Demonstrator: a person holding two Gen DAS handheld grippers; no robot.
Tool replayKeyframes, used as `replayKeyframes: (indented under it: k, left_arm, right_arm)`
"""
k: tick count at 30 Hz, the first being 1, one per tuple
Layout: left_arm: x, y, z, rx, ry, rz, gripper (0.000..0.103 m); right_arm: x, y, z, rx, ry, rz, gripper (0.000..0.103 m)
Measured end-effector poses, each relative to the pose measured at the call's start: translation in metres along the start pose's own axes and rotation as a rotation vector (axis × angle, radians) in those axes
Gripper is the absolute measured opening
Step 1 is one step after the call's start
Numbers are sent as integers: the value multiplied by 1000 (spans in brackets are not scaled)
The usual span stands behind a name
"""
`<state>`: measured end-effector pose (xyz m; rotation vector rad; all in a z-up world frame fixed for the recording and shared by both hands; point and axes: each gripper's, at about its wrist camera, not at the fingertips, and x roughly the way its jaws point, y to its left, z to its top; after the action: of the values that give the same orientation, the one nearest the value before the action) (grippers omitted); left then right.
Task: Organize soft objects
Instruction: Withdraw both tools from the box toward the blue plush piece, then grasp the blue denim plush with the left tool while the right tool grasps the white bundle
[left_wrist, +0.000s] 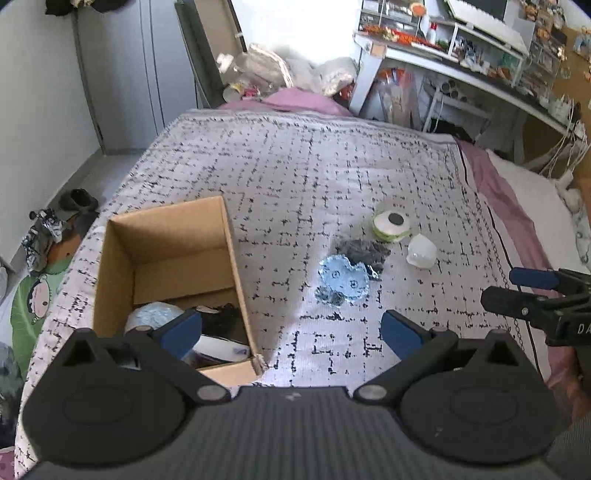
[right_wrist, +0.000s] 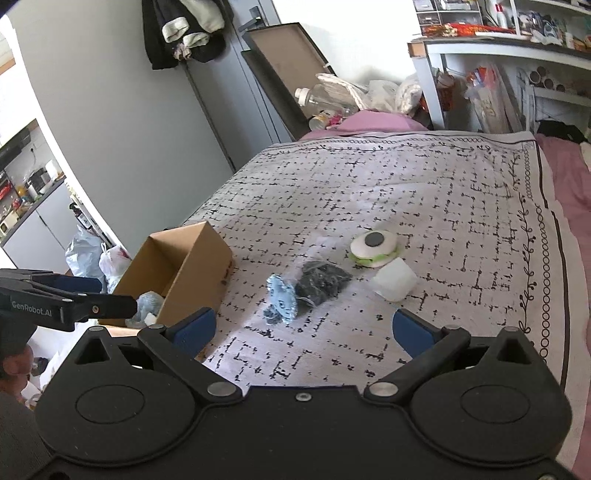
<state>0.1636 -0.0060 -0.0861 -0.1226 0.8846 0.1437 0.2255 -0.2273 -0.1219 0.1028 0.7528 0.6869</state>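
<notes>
An open cardboard box (left_wrist: 177, 236) (right_wrist: 192, 258) stands on the patterned bed cover and holds a pale blue soft item (left_wrist: 151, 315) and dark and white things. On the cover lie a light blue soft toy (left_wrist: 343, 278) (right_wrist: 282, 295), a dark bagged bundle (left_wrist: 364, 251) (right_wrist: 321, 280), a white and green burger-like toy (left_wrist: 392, 225) (right_wrist: 375, 247) and a white soft block (left_wrist: 422, 252) (right_wrist: 394, 282). My left gripper (left_wrist: 291, 332) is open and empty, near the box's right wall. My right gripper (right_wrist: 304, 328) is open and empty, short of the toys.
The bed cover (left_wrist: 314, 166) ends at pink bedding (left_wrist: 495, 184) on the right. A cluttered desk and shelves (left_wrist: 461, 48) stand behind. Bags and bottles (left_wrist: 258, 74) pile at the bed's far end. Shoes and clutter (left_wrist: 48, 229) lie on the floor left.
</notes>
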Motion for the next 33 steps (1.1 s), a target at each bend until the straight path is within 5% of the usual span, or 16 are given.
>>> replayKeyframes:
  k: [14, 23, 33]
  left_arm:
    - [44, -26, 22, 53, 43, -5, 102]
    - [80, -37, 38, 56, 57, -37, 100]
    - [123, -42, 44, 43, 104, -40, 85]
  right_arm:
    - [28, -40, 0, 69, 30, 8, 102]
    - [54, -63, 6, 66, 59, -19, 84]
    - [87, -73, 8, 26, 97, -34, 80]
